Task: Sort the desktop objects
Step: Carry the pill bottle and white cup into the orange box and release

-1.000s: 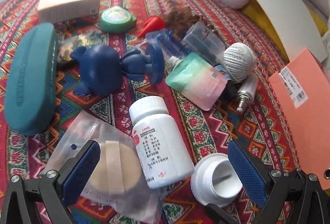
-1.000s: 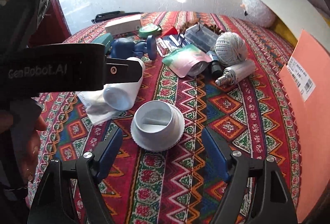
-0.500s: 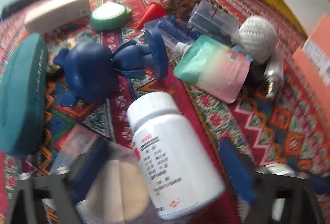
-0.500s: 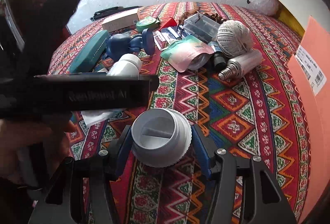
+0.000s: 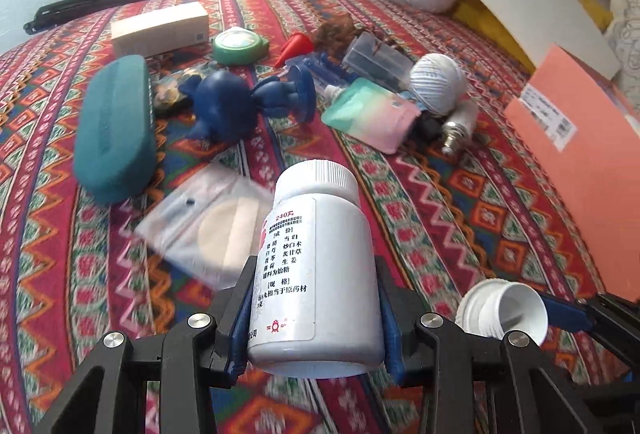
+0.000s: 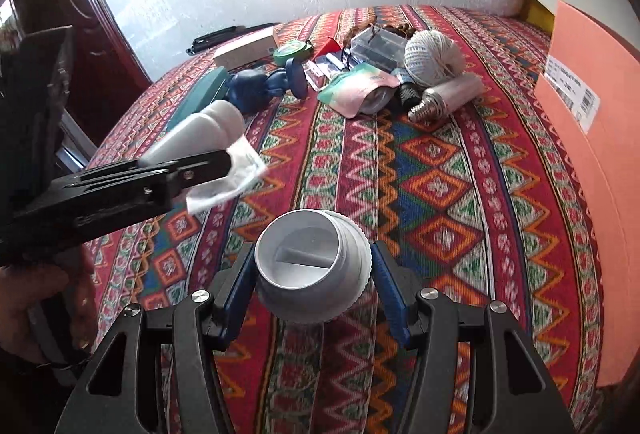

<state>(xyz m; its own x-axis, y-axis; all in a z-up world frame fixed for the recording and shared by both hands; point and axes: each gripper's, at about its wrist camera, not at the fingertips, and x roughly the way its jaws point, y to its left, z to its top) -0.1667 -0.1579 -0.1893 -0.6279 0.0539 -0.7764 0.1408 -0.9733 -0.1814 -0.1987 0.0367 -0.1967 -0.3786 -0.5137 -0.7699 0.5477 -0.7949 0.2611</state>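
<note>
Left hand-held gripper (image 5: 314, 318) has its blue pads pinching a white pill bottle (image 5: 316, 266) by the lower body, held off the patterned surface (image 5: 460, 218). Its long axis runs away from the camera, capped end forward and tilted up, base toward the lens; the printed label faces up. From the right wrist view the same bottle (image 6: 200, 134) angles up and to the right, with a clear packet (image 6: 228, 180) beneath it, though I cannot tell if they touch.

Right hand-held gripper (image 6: 312, 274) is clamped on a white ribbed plastic cap (image 6: 312, 266), its open hollow side tipped back toward the camera, showing a raised bar inside. In the left view that cap (image 5: 504, 308) sits low right, partly cut off by the black frame.

Further back lies the clutter: a teal case (image 5: 114, 130) lengthwise, a blue figurine (image 5: 244, 102) on its side, a green round tin (image 5: 239, 45), a pastel pouch (image 5: 370, 114), a ball of twine (image 5: 438, 82), a bulb (image 5: 458, 126) and a clear box (image 5: 378, 60) with dark contents hard to make out. An orange envelope (image 5: 588, 162) runs off the right edge.
</note>
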